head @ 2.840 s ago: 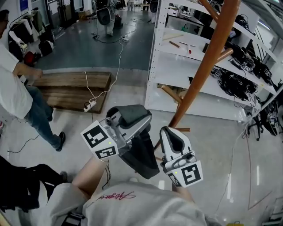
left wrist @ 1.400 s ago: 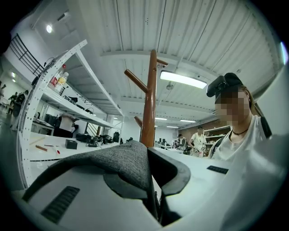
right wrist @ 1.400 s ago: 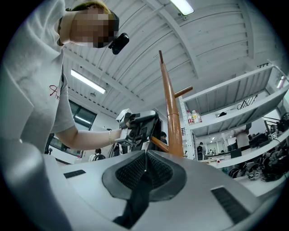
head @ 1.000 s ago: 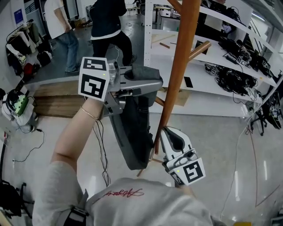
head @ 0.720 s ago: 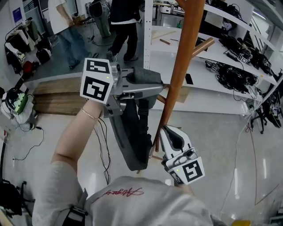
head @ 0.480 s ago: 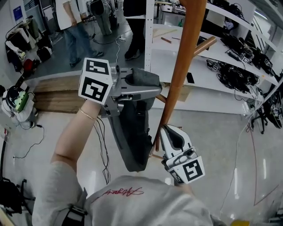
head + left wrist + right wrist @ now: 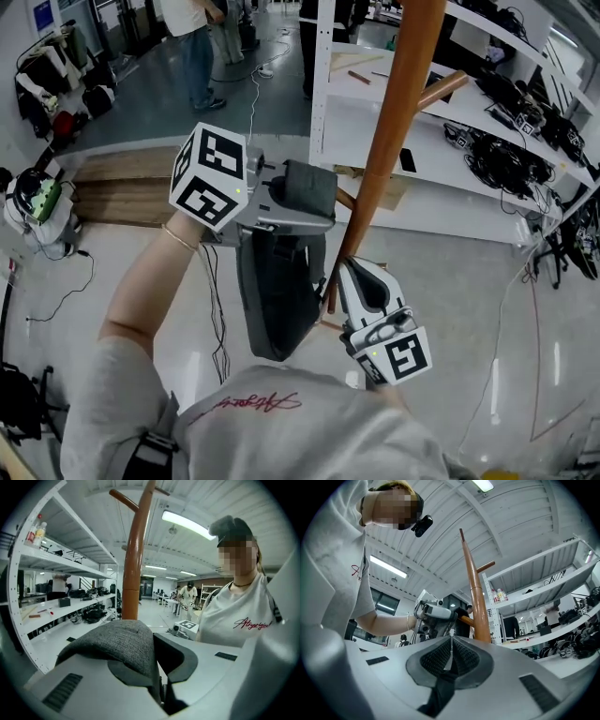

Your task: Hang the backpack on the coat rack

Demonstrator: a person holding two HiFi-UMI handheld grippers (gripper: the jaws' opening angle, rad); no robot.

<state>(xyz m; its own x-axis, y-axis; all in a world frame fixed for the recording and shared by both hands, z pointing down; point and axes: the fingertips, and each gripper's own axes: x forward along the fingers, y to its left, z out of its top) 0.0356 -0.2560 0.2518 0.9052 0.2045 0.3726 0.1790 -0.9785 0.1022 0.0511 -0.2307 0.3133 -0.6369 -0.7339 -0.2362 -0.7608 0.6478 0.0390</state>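
Left gripper (image 7: pixel 314 199) clamps the grey backpack (image 7: pixel 274 300) by its handle, at nine o'clock of the coat rack (image 7: pixel 389 141); contents hidden. Right gripper (image 7: pixel 358 274) has its jaws together.

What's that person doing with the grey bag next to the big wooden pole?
A person is hanging up a dark grey fabric backpack. The left gripper has its jaws clamped on the backpack's grey top handle, so the bag dangles right beside the tall brown wooden coat rack. It is not hooked on the rack yet. The right gripper sits lower down near the pole, jaws shut and empty.
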